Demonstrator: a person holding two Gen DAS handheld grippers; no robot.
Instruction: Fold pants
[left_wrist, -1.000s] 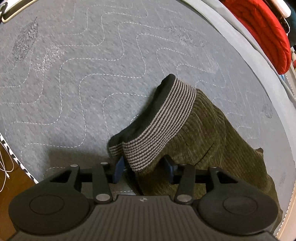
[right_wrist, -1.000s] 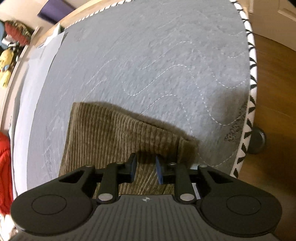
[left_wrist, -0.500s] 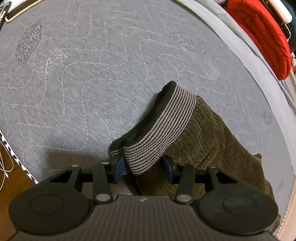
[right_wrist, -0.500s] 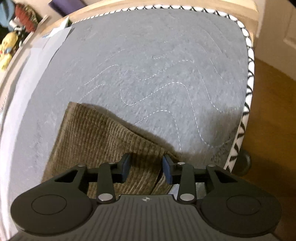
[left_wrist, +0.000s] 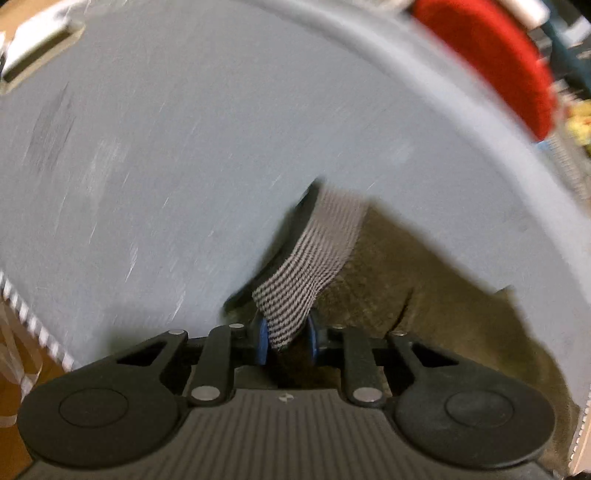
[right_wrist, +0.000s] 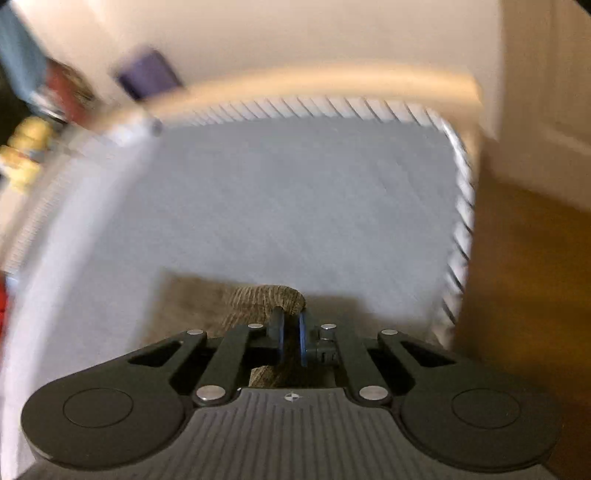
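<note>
Since the earlier frames both grippers have closed on the olive-brown corduroy pants. Left gripper: jaws just closing, blue pads now pinching the grey-and-black striped knit waistband, which is pulled taut toward the camera. Right gripper: jaws clenched on a raised fold of the corduroy, lifted off the surface. The rest of the pants lies on the grey quilted mattress cover. Both views are motion-blurred; stitching is hard to make out. Red fabric is cut off at the upper right; wooden floor lies right of the bed.
</note>
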